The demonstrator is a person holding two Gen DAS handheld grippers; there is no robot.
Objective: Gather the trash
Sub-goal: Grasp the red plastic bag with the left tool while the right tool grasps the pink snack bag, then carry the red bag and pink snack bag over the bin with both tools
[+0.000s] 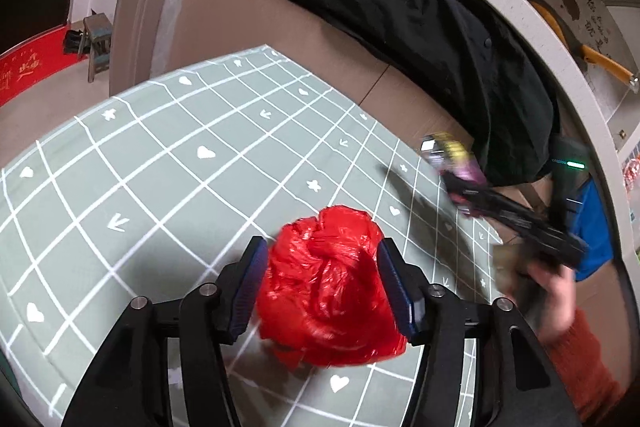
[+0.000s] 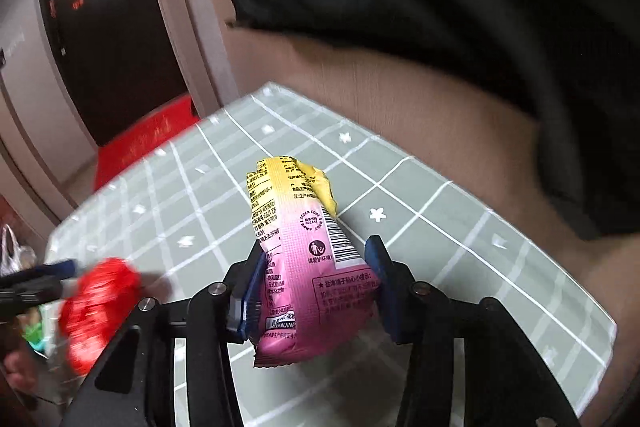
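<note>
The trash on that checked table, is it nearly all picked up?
Picked up: the left gripper clamps a crumpled red plastic bag, and the right gripper clamps a pink-and-yellow snack wrapper. The visible tablecloth shows no other litter. Left: dropping both somewhere; no bin shows.

Two close wrist views down along the fingers [image 1: 256,279], sharing the checked tablecloth [image 1: 160,155].

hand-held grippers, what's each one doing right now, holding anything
Left hand-held gripper: closed on the crumpled red plastic bag.
Right hand-held gripper: closed on the pink and yellow snack wrapper.
</note>
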